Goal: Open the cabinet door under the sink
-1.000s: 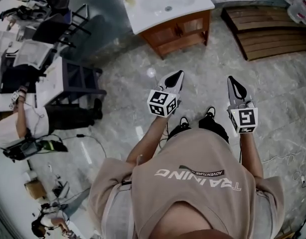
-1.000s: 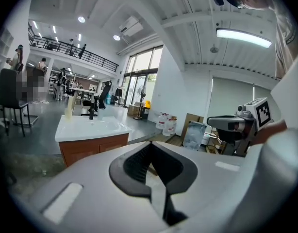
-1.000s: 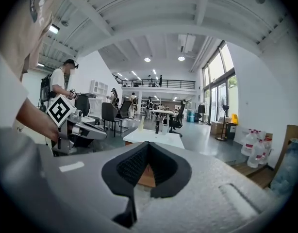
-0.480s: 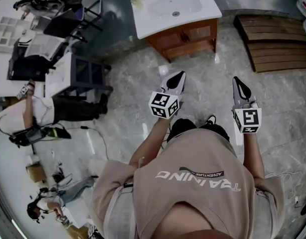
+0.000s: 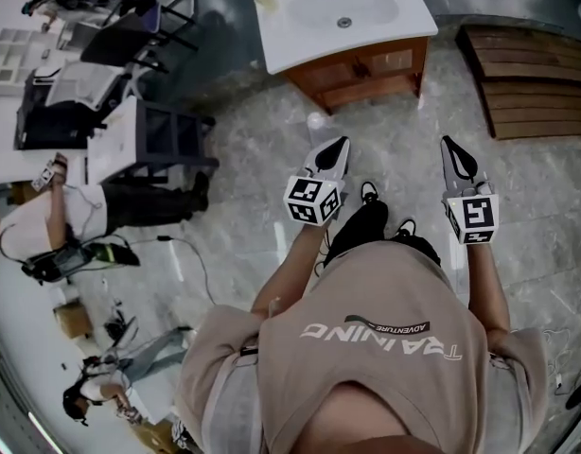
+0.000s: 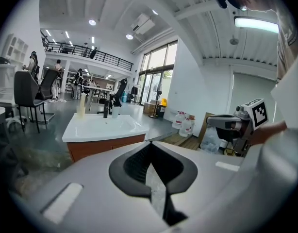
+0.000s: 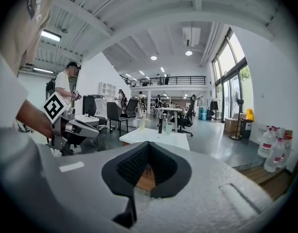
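A white sink (image 5: 343,12) sits on a brown wooden cabinet (image 5: 371,64) at the top of the head view; its two doors look closed. Both grippers are held out over the marble floor, well short of the cabinet. My left gripper (image 5: 342,143) is shut and empty, as is my right gripper (image 5: 448,144). In the left gripper view the sink (image 6: 103,127) and cabinet front (image 6: 105,147) stand ahead beyond the closed jaws, with the right gripper (image 6: 226,123) off to the side. In the right gripper view the sink top (image 7: 158,137) shows just above the closed jaws.
A slatted wooden platform (image 5: 527,78) lies on the floor right of the cabinet. A dark open shelf unit (image 5: 167,140) and desks with seated people (image 5: 44,225) fill the left. Water jugs (image 6: 185,125) stand by the far wall.
The sink cabinet has drawn nearer and shifted right in the head view as the person walks toward it. Both grippers travel along, still shut and empty.
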Motion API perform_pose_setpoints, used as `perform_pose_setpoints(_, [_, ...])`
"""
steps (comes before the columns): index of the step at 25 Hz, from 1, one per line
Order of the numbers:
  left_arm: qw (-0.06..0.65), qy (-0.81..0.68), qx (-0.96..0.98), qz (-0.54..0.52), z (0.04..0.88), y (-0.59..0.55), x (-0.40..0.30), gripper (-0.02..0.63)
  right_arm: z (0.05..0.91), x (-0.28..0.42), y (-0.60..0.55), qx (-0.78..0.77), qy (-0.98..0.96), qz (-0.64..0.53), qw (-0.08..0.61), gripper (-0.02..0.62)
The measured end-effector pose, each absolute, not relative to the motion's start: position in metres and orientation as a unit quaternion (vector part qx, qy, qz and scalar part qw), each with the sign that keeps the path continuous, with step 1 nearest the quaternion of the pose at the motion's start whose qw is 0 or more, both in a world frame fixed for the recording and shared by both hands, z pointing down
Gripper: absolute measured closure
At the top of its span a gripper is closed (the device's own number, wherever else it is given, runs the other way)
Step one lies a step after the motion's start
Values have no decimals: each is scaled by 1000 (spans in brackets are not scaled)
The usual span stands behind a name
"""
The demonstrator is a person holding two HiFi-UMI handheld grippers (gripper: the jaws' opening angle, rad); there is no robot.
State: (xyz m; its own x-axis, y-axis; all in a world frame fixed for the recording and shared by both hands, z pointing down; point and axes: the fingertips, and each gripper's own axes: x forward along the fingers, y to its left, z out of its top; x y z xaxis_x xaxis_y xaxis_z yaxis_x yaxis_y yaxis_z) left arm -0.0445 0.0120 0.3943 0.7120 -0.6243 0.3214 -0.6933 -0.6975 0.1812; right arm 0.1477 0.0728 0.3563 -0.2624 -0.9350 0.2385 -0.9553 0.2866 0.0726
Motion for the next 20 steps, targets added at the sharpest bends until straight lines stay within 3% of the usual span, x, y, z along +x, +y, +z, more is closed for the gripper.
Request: perform_pose_setpoints(20, [131,-309,939,82,379,-145,-55,591,308,126,-38,655,-746,40,113,592])
